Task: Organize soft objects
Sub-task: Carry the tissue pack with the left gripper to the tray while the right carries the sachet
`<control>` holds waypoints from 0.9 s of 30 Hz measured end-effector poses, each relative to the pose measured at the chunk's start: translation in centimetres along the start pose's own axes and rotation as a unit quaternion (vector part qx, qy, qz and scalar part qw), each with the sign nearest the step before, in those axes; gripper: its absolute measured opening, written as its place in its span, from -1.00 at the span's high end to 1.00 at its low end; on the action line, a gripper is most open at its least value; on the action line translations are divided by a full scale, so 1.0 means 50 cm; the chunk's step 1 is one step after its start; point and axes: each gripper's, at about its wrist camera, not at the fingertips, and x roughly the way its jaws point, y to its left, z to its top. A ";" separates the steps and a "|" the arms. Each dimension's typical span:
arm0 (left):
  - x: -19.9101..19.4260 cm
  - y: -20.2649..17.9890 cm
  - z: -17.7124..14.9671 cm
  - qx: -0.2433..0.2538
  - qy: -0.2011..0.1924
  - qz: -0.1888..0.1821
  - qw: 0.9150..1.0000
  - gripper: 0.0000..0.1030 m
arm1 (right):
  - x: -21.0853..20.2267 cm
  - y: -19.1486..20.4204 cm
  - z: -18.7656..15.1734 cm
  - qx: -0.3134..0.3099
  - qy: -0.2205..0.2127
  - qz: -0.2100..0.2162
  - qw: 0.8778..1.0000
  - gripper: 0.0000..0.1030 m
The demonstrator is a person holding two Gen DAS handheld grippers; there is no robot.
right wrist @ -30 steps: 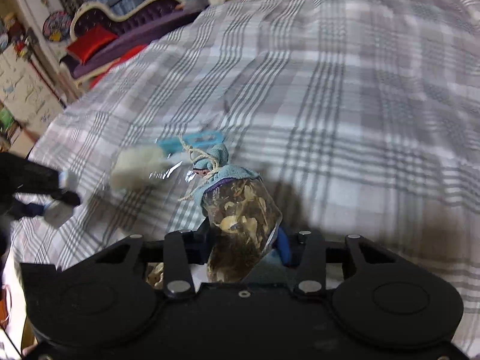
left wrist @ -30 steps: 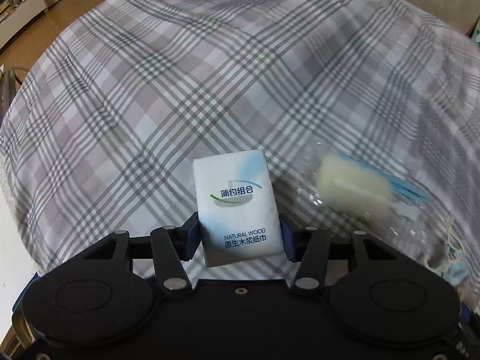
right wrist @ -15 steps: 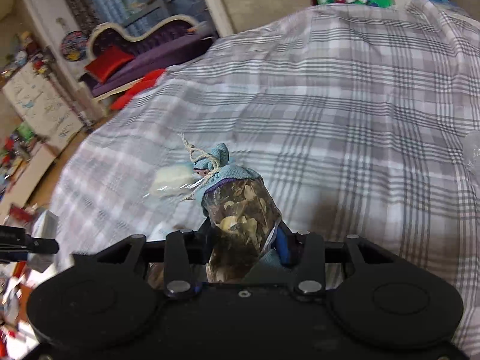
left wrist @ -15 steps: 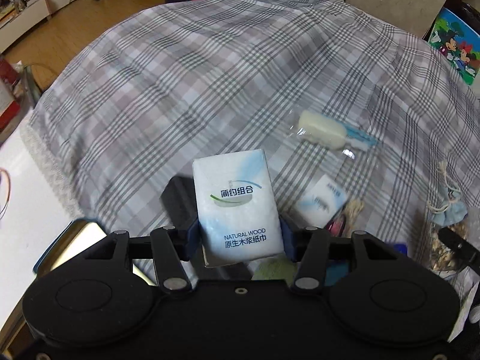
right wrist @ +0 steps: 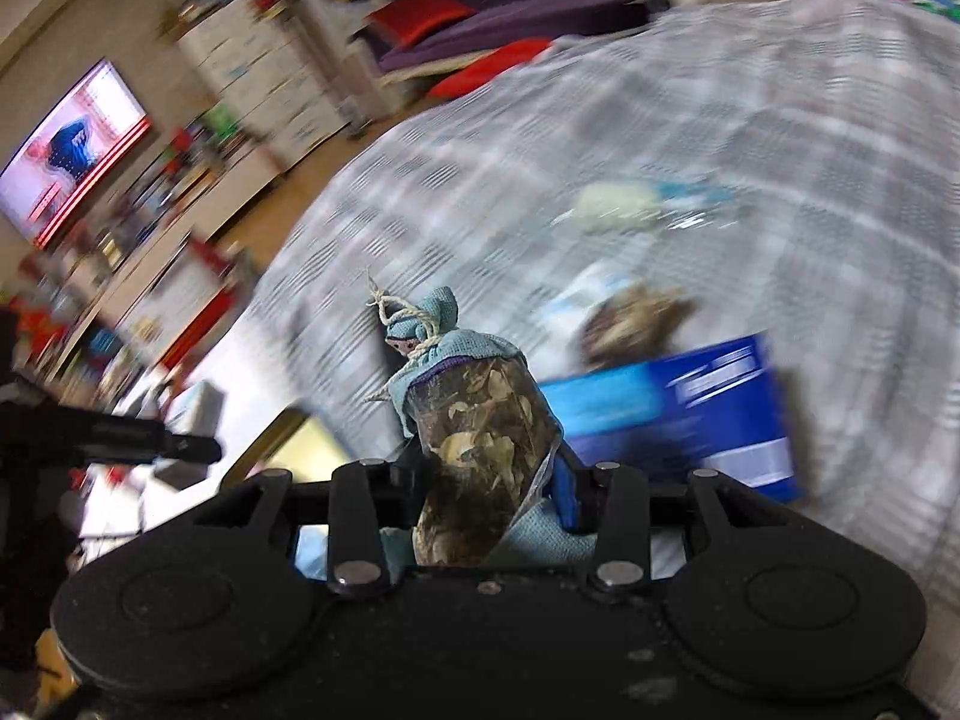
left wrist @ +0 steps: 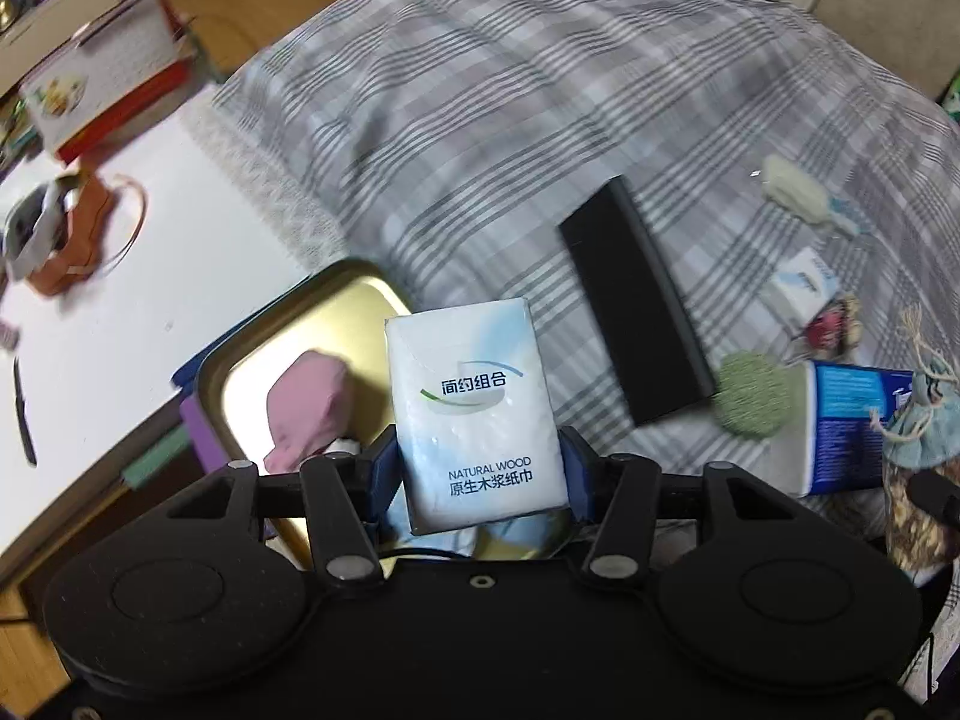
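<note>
My left gripper (left wrist: 477,471) is shut on a white tissue pack (left wrist: 474,408) with blue print, held above the near edge of a gold metal tin (left wrist: 312,324). A pink soft item (left wrist: 306,414) lies in the tin. My right gripper (right wrist: 489,474) is shut on a sachet bag (right wrist: 480,438) of dried leaves with a tied blue cloth top; the bag also shows at the right edge of the left wrist view (left wrist: 918,462). A cream sponge brush (left wrist: 792,189) and a green pad (left wrist: 753,396) lie on the plaid bed cover (left wrist: 540,90).
A black flat box (left wrist: 636,300), a blue-and-white tissue box (left wrist: 852,426), a small white packet (left wrist: 807,282) and another sachet (left wrist: 834,324) lie on the bed. A white table (left wrist: 120,300) with clutter stands to the left. The right wrist view is motion-blurred.
Both grippers have pulled back and swung left with their loads. The tin, black box and tissue box have come into view below the left gripper.
</note>
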 end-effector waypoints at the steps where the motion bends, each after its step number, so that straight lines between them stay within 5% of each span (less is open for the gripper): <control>1: 0.005 0.016 -0.004 -0.008 0.002 0.003 1.000 0.00 | 0.012 0.024 -0.010 -0.009 0.010 0.008 1.000 0.22; 10: 0.072 0.112 0.014 -0.057 0.018 0.028 0.998 0.00 | 0.130 0.167 -0.059 -0.069 0.097 0.039 0.992 0.22; 20: 0.169 0.094 0.066 -0.055 0.047 -0.004 0.997 -0.02 | 0.212 0.192 -0.065 -0.078 0.140 0.020 0.987 0.22; 27: 0.182 0.096 0.083 -0.051 0.034 0.002 0.998 -0.18 | 0.248 0.191 -0.056 -0.076 0.152 0.013 0.985 0.22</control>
